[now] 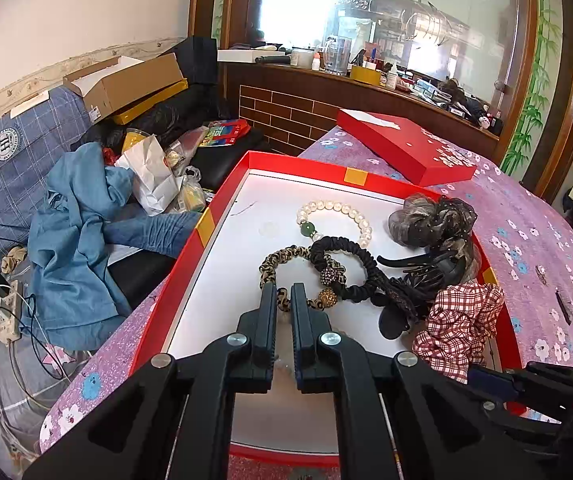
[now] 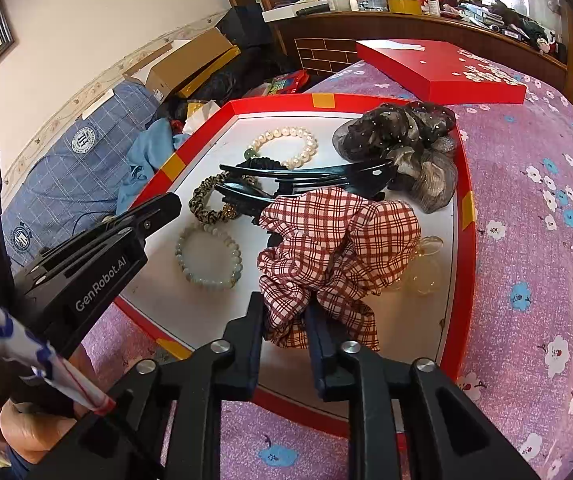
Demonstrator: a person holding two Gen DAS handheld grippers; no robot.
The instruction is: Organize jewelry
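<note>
Red box [image 1: 190, 276] with a white floor, sitting on the purple flowered cloth [image 2: 526, 208]. Inside: pearl bracelet [image 1: 336, 220], leopard hair tie [image 1: 282, 268], black hair tie [image 1: 350, 264], black claw clip [image 2: 318, 180], checked scrunchie [image 2: 338, 248]. Left gripper [image 1: 283, 292] closed over the box floor, holding nothing. Right gripper [image 2: 284, 312] a little apart, with the checked scrunchie's edge between its fingers, pads not squeezing.

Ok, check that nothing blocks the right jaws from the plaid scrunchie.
Nothing visible does. The near fold of the plaid scrunchie already lies between the jaws of the right gripper, inside the red box. The black hair claw lies beyond the scrunchie, out of the way.
</note>
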